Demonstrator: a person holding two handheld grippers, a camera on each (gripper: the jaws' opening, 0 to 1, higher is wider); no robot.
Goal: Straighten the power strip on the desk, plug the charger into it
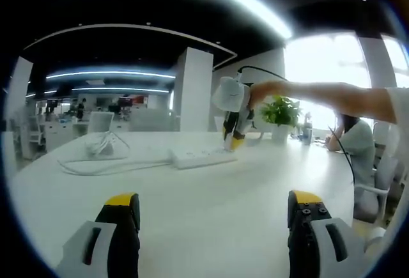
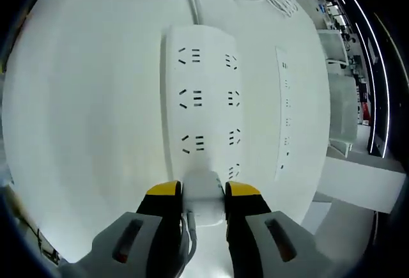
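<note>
A white power strip [image 1: 203,157] lies across the middle of the white desk [image 1: 211,233], and its cord runs left to a loose coil [image 1: 99,145]. A hand [image 1: 268,91] holds my right gripper [image 1: 233,142] tip-down at the strip's right end. In the right gripper view the strip [image 2: 204,92] stretches straight away from the camera. My right gripper [image 2: 203,188] is shut on a small white charger [image 2: 204,202], held over the strip's nearest sockets. My left gripper [image 1: 214,204] hovers open over bare desk, well short of the strip.
A potted plant [image 1: 280,112] stands at the desk's far edge, with a seated person [image 1: 351,139] to its right. A narrow white panel [image 2: 284,112] lies alongside the strip. Chairs and desks [image 1: 38,134] fill the office at far left.
</note>
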